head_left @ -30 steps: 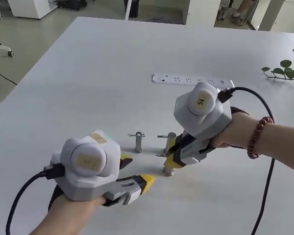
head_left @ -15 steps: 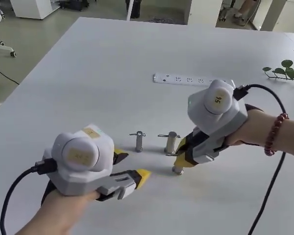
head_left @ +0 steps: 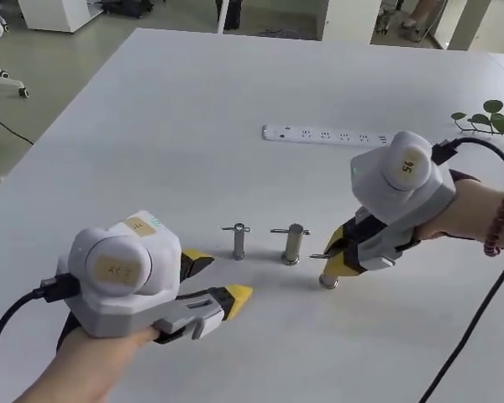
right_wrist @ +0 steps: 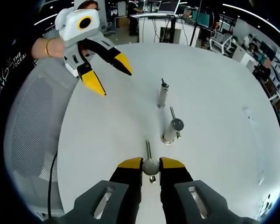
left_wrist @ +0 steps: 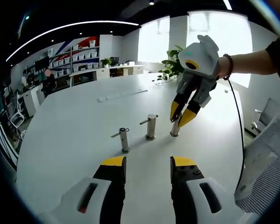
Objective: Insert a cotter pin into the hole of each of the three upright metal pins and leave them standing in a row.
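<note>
Clamping end metal pin (head_left: 328, 280) between jaws: right hand-held gripper (right_wrist: 150, 162); left hand-held gripper (left_wrist: 148, 162) released, empty.

- Head view looked down on the middle pin (head_left: 294, 243), shared by all.
- Left gripper view faced it low, nearby.
- Right gripper view faced it over the end pin (right_wrist: 150, 165).
</note>
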`<state>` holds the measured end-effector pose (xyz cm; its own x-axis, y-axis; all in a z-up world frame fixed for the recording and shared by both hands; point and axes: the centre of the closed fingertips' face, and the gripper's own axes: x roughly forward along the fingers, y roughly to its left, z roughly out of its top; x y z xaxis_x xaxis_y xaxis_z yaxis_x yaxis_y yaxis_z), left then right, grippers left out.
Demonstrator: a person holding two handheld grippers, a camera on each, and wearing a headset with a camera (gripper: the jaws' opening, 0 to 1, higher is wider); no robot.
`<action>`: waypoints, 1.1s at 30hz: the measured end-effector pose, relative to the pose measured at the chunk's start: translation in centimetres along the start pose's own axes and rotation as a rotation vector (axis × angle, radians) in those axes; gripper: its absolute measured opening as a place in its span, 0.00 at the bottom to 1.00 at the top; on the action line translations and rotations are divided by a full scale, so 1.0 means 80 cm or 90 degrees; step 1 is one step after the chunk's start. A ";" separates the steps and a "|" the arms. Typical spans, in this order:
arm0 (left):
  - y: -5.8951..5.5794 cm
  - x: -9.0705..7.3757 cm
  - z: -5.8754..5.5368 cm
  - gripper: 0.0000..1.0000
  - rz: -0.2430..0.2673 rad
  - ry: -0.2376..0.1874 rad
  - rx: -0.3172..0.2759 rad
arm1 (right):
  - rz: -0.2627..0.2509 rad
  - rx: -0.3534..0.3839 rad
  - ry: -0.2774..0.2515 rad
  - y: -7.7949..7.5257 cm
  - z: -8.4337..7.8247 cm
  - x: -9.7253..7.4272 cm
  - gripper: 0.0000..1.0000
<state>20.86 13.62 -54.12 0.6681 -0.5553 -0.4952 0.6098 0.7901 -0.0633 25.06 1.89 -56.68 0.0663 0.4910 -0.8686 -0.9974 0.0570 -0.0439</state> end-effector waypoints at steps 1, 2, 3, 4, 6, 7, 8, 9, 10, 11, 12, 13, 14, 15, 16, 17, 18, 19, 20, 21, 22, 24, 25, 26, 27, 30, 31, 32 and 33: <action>0.001 -0.001 -0.001 0.37 0.001 0.001 -0.001 | -0.002 0.001 0.000 -0.002 0.000 -0.001 0.08; 0.002 -0.001 -0.002 0.37 0.004 0.004 -0.001 | -0.005 0.002 0.000 -0.008 -0.005 -0.002 0.08; 0.003 -0.002 -0.004 0.36 0.006 0.009 -0.001 | -0.008 0.004 -0.001 -0.012 -0.006 -0.003 0.08; 0.003 -0.002 -0.005 0.36 0.007 0.012 0.001 | -0.012 0.008 -0.002 -0.014 -0.006 -0.004 0.08; 0.004 -0.003 -0.006 0.36 0.009 0.012 -0.001 | -0.015 0.008 0.000 -0.018 -0.007 -0.004 0.08; 0.004 -0.004 -0.006 0.36 0.009 0.011 -0.002 | -0.018 0.009 0.002 -0.020 -0.008 -0.004 0.08; 0.005 -0.004 -0.007 0.36 0.009 0.011 -0.005 | -0.019 0.009 0.002 -0.021 -0.008 -0.005 0.08; 0.006 -0.005 -0.007 0.36 0.010 0.011 -0.005 | -0.020 0.010 0.003 -0.021 -0.008 -0.005 0.08; 0.006 -0.005 -0.008 0.36 0.011 0.010 -0.006 | -0.022 0.011 0.004 -0.023 -0.010 -0.005 0.08; 0.006 -0.005 -0.008 0.36 0.011 0.010 -0.007 | -0.024 0.014 0.005 -0.025 -0.010 -0.005 0.08; 0.007 -0.006 -0.008 0.36 0.011 0.010 -0.009 | -0.025 0.014 0.005 -0.026 -0.011 -0.005 0.08; 0.007 -0.006 -0.008 0.36 0.011 0.009 -0.010 | -0.026 0.015 0.007 -0.028 -0.012 -0.005 0.08; 0.008 -0.007 -0.007 0.36 0.012 0.005 -0.014 | -0.026 0.014 0.007 -0.028 -0.012 -0.005 0.08; 0.008 -0.007 -0.006 0.37 0.012 0.002 -0.015 | -0.026 0.012 0.009 -0.029 -0.013 -0.005 0.08; 0.009 -0.007 -0.005 0.37 0.013 -0.001 -0.018 | -0.027 0.014 0.010 -0.030 -0.013 -0.005 0.08; 0.009 -0.007 -0.005 0.37 0.012 -0.003 -0.020 | -0.027 0.013 0.011 -0.031 -0.014 -0.004 0.08; 0.009 -0.008 -0.004 0.37 0.012 -0.005 -0.022 | -0.027 0.014 0.011 -0.032 -0.014 -0.004 0.08; 0.009 -0.008 -0.004 0.37 0.012 -0.006 -0.023 | -0.027 0.014 0.011 -0.032 -0.014 -0.004 0.08; 0.009 -0.008 -0.004 0.37 0.011 -0.007 -0.024 | -0.027 0.015 0.010 -0.036 -0.015 -0.003 0.08; 0.009 -0.008 -0.003 0.37 0.011 -0.008 -0.025 | -0.027 0.019 0.007 -0.040 -0.015 -0.003 0.08; 0.010 -0.008 -0.004 0.37 0.011 -0.006 -0.026 | -0.027 0.019 0.007 -0.040 -0.015 -0.003 0.08; 0.010 -0.008 -0.005 0.37 0.010 -0.003 -0.026 | -0.026 0.019 0.009 -0.040 -0.015 -0.002 0.08; 0.010 -0.009 -0.005 0.37 0.011 -0.003 -0.026 | -0.025 0.017 0.010 -0.040 -0.015 -0.002 0.08; 0.009 -0.009 -0.005 0.37 0.010 -0.004 -0.025 | -0.025 0.018 0.010 -0.040 -0.015 -0.001 0.08; 0.009 -0.009 -0.005 0.37 0.009 -0.004 -0.025 | -0.025 0.018 0.011 -0.041 -0.016 -0.001 0.08; 0.008 -0.010 -0.005 0.40 0.007 -0.004 -0.024 | -0.026 0.019 0.009 -0.044 -0.017 -0.002 0.08; 0.008 -0.011 -0.005 0.40 0.006 -0.005 -0.023 | -0.026 0.018 0.008 -0.045 -0.016 -0.002 0.08; 0.008 -0.011 -0.004 0.41 0.006 -0.007 -0.023 | -0.025 0.022 0.007 -0.046 -0.017 -0.003 0.08; 0.007 -0.012 -0.003 0.42 0.004 -0.008 -0.022 | -0.025 0.023 0.007 -0.047 -0.017 -0.003 0.08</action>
<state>20.48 14.65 -53.92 0.6771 -0.5541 -0.4843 0.5914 0.8014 -0.0899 28.76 0.37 -57.01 0.1044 0.4787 -0.8717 -0.9924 0.1079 -0.0596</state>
